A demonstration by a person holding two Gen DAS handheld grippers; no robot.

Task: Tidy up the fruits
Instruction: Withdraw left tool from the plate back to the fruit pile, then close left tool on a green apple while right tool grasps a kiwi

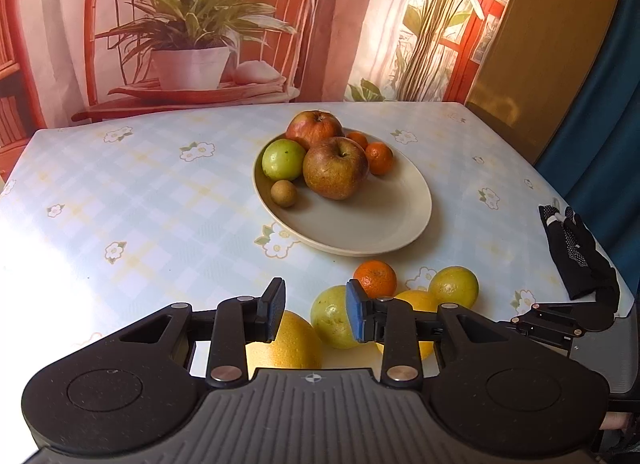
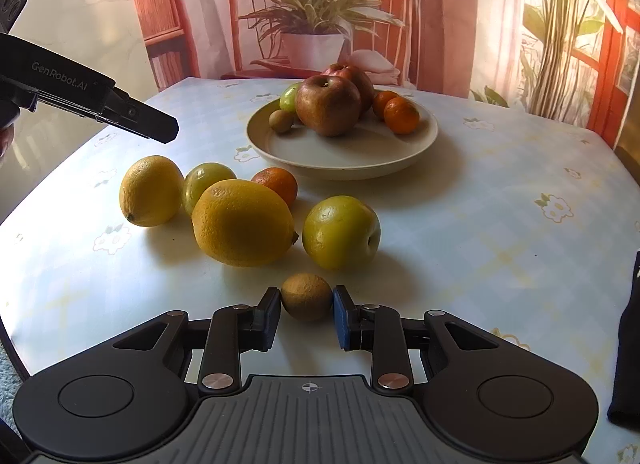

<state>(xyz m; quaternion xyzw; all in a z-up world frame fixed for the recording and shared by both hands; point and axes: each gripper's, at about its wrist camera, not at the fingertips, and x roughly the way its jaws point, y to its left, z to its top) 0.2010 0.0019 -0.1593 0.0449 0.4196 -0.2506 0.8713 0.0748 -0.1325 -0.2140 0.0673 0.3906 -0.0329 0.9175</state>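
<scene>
A cream plate [image 1: 380, 223] [image 2: 352, 159] in mid-table holds two apples [image 1: 335, 167], a green fruit [image 1: 283, 159], a small brown fruit [image 1: 284, 193] and two tangerines [image 1: 379, 159]. Loose on the cloth lie two lemons [image 2: 243, 222] [image 2: 150, 190], two green-yellow fruits [image 2: 341, 238] [image 2: 206, 185] and a tangerine [image 2: 278, 183]. My right gripper [image 2: 306, 310] has its pads touching both sides of a small brown fruit [image 2: 306, 296] on the table. My left gripper [image 1: 316, 310] is open and empty above the loose fruits [image 1: 334, 316]; it also shows in the right wrist view [image 2: 160, 129].
The table [image 1: 140, 203] has a pale checked cloth with flowers. A black glove [image 1: 576, 256] lies at its right edge. A printed backdrop with a chair and potted plant [image 1: 192, 43] hangs behind the far edge.
</scene>
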